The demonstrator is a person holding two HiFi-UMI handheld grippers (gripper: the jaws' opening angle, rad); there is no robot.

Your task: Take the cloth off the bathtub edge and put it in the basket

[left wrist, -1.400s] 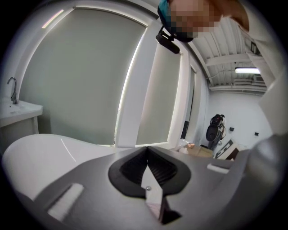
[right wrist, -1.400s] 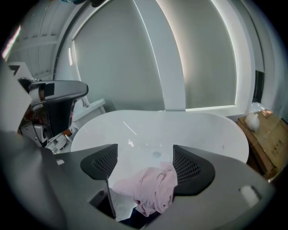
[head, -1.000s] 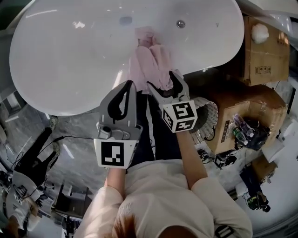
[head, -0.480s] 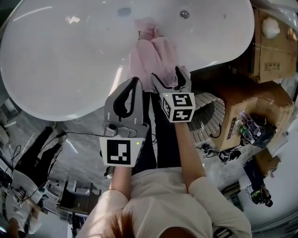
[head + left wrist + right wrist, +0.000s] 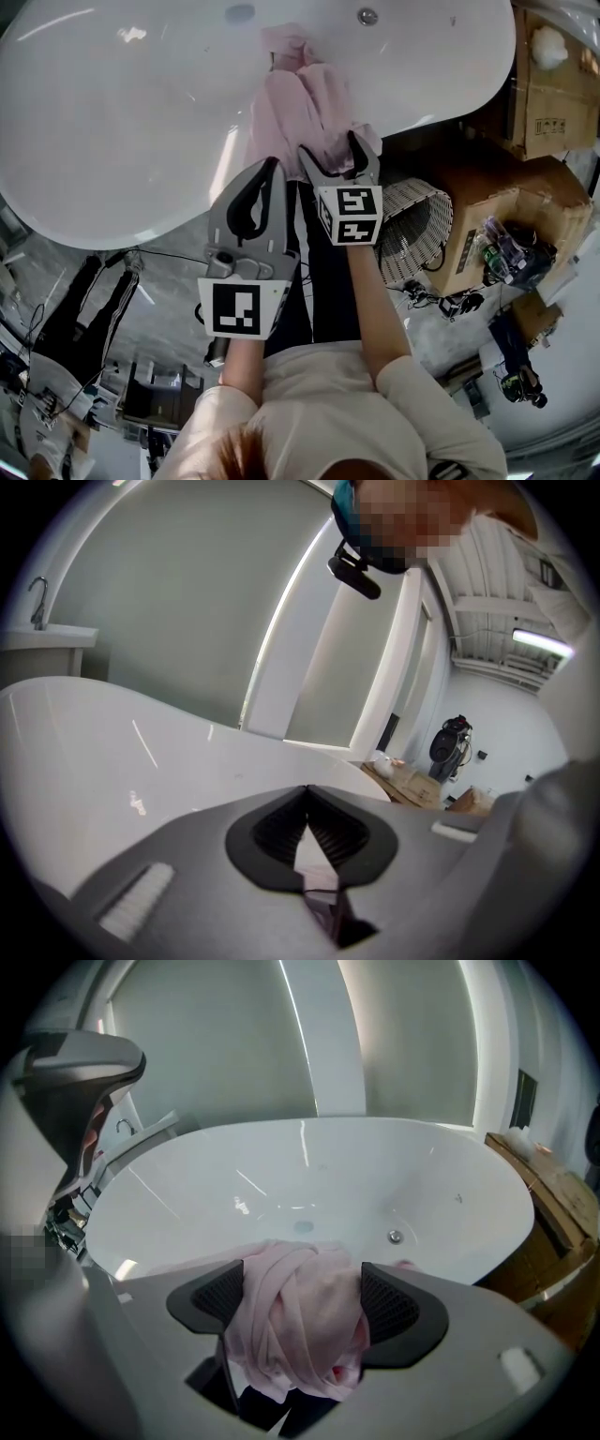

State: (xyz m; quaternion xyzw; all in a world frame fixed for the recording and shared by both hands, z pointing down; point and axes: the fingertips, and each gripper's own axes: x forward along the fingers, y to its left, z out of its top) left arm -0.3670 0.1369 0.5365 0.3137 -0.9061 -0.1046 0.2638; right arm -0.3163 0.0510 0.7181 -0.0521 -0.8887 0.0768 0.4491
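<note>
A pink cloth (image 5: 302, 105) hangs bunched over the near edge of the white bathtub (image 5: 122, 122). In the head view my right gripper (image 5: 330, 150) is open, its two jaws straddling the cloth's lower hanging end. The right gripper view shows the cloth (image 5: 298, 1321) filling the gap in my right gripper (image 5: 302, 1303), whose pads (image 5: 221, 1297) stand wide apart. My left gripper (image 5: 270, 171) is shut and holds nothing, just left of the cloth below the tub rim. My left gripper (image 5: 307, 801) has its jaws pressed together. A wicker basket (image 5: 414, 230) lies on the floor to the right.
Cardboard boxes (image 5: 502, 220) stand right of the basket, with cables and small devices (image 5: 511, 258) on the floor. The tub's drain (image 5: 303, 1227) and overflow fitting (image 5: 395, 1237) show inside the bathtub (image 5: 309, 1176). A dark stand (image 5: 94, 300) is at the left.
Both grippers have edged a little toward the tub. The right gripper's jaws now reach further around the cloth's hanging end. The left gripper stays shut.
</note>
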